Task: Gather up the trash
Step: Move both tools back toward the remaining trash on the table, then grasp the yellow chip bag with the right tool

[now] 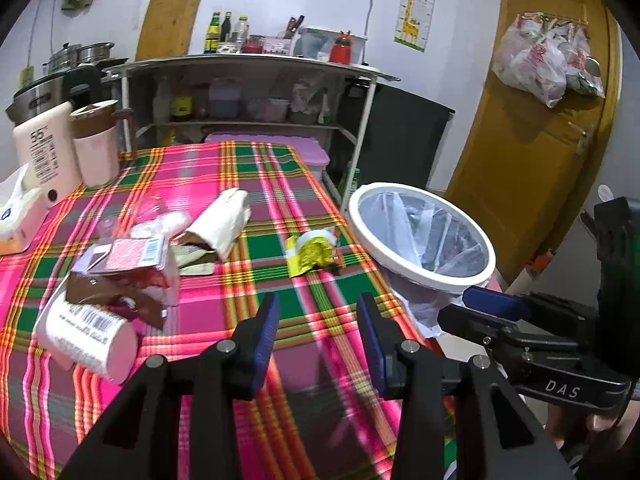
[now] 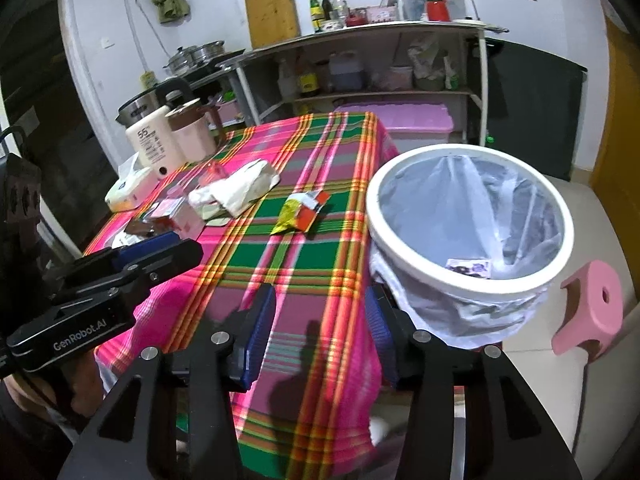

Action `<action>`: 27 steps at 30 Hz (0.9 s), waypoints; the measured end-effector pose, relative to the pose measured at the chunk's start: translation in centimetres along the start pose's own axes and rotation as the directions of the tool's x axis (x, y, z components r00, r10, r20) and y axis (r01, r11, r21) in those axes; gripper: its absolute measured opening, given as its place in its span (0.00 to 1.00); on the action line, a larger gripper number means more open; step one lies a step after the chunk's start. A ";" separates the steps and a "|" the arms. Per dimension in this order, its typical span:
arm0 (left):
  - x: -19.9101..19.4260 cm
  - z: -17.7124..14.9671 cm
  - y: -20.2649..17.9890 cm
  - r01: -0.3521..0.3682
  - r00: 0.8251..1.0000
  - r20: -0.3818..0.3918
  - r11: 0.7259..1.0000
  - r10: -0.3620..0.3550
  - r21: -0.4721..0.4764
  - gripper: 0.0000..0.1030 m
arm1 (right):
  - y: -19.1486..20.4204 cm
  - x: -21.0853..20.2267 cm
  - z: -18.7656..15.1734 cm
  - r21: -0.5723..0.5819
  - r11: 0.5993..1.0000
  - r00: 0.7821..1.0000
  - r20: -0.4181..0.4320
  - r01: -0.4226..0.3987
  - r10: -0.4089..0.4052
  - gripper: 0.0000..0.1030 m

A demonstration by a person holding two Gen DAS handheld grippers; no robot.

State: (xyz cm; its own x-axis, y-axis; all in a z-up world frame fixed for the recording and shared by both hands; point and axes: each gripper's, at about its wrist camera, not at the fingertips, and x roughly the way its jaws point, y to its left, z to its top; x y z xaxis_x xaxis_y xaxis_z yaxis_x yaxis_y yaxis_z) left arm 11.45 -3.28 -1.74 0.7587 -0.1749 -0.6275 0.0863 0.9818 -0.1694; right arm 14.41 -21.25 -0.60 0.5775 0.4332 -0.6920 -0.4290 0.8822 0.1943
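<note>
Jaws of both grippers gape empty; yellow wrapper lies beyond.

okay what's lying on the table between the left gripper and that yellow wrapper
Nothing: in the left wrist view only bare plaid tablecloth lies between the open left gripper and the yellow wrapper.

Likely a home kitchen: pots, sauce bottles, plaid-clothed table.

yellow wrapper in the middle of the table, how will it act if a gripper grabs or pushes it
The yellow wrapper looks crumpled and thin, so it is probably light and floppy, likely to crush when pinched. On the plaid tablecloth it would probably slide rather than roll.
</note>
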 end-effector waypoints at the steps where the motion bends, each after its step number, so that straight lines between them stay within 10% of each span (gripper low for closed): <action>1: -0.2 -0.1 0.2 -0.007 1.000 0.002 1.000 0.007 -0.003 0.43 | 0.2 0.3 0.0 -0.004 1.000 1.000 -0.005 -0.003 0.003 0.46; 14: -2.6 -0.8 5.3 -0.139 0.989 0.032 0.986 0.143 -0.095 0.54 | 1.2 2.2 1.0 -0.029 0.999 0.999 -0.018 -0.033 0.033 0.46; 27: -3.5 -2.4 10.9 -0.288 0.955 -0.020 0.914 0.295 -0.286 0.59 | 2.3 4.6 2.0 -0.049 0.998 0.998 -0.042 -0.049 0.047 0.49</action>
State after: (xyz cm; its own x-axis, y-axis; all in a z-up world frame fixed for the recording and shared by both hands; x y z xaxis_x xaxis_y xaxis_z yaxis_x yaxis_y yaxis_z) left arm 8.14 7.84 -3.21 0.7372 0.1207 -0.6648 -0.3241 0.9265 -0.1912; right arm 17.46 -16.83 -1.89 0.5268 0.4663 -0.7107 -0.4902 0.8497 0.1941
